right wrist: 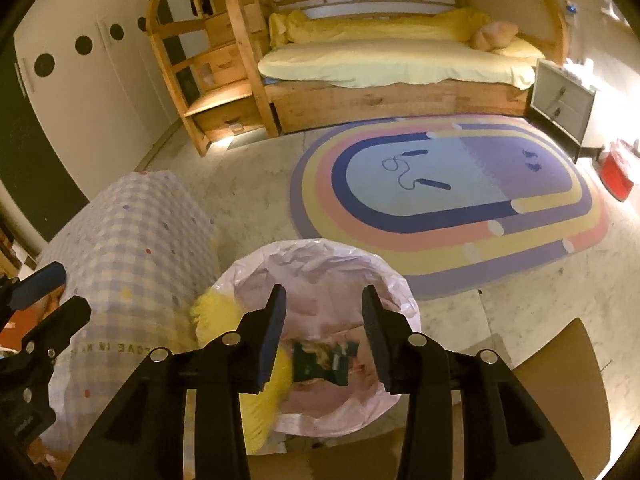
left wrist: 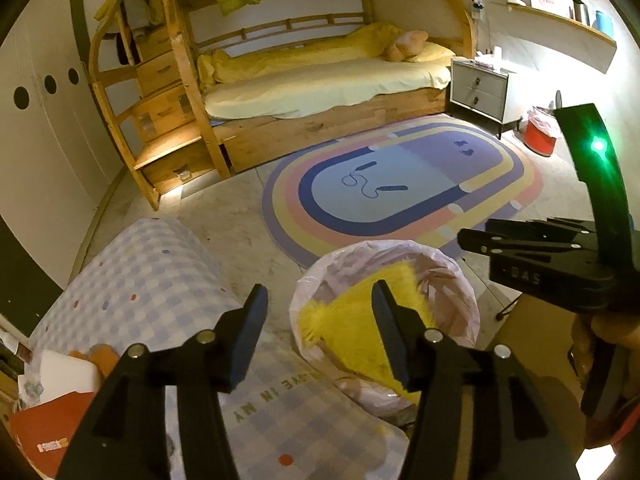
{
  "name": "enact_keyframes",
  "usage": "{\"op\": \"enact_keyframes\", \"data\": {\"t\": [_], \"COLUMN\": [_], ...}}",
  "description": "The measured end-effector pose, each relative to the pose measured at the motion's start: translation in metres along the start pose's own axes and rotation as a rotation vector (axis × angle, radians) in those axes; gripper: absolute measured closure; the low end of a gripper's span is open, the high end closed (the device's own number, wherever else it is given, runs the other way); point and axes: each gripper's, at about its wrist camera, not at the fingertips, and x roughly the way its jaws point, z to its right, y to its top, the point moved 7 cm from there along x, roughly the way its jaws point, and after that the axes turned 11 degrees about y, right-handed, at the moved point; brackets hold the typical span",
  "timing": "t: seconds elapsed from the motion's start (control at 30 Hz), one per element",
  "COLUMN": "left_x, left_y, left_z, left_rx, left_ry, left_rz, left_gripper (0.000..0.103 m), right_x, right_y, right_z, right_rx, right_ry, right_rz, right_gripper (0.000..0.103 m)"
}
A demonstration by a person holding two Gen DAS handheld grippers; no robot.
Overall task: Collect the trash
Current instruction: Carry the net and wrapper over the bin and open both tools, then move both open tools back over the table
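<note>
Both grippers, left gripper (left wrist: 320,340) and right gripper (right wrist: 324,332), are hovering with fingers spread, pinching nothing. Green wrapper (right wrist: 322,362) is lying inside the lined bin (right wrist: 256,264), at six o'clock from the rug (right wrist: 440,200). Lifting straight up is looking wisest, sparing the liner.

Low in the frame, your left gripper (left wrist: 320,332) and right gripper (right wrist: 324,328) look like matt black plastic, with small shiny metal pins at the joints. Between the right fingers you see the bin liner (right wrist: 320,264), thin pale pink plastic film, crinkled and faintly glossy. A green wrapper (right wrist: 322,362) inside it looks like crumpled glossy foil or plastic. The yellow item (left wrist: 352,320) at the liner's edge is fluffy, furry cloth. At lower left, the checked cover (left wrist: 152,272) is soft matt cloth. The bunk bed (left wrist: 320,124) at the top is bare, grainy wood. The rug (left wrist: 400,184) mid-frame looks flat and smooth.
</note>
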Motion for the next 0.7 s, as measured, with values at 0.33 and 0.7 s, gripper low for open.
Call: {"op": "enact_keyframes", "data": {"t": [0.33,0.7], "left_x": [-0.058,-0.128], "left_y": [0.001,-0.022], "left_z": [-0.032,-0.103], "left_rx": [-0.049,-0.163], "left_ry": [0.062,0.173], "left_rz": [0.078,0.142], "left_gripper": [0.044,0.041], "right_x": [-0.059,-0.11], "right_y": [0.002,-0.004], "right_z": [-0.044,-0.136], "right_rx": [-0.05,-0.186], "right_ry": [0.055,0.16], "right_rz": [0.064,0.111], "right_gripper": [0.062,0.062]}}
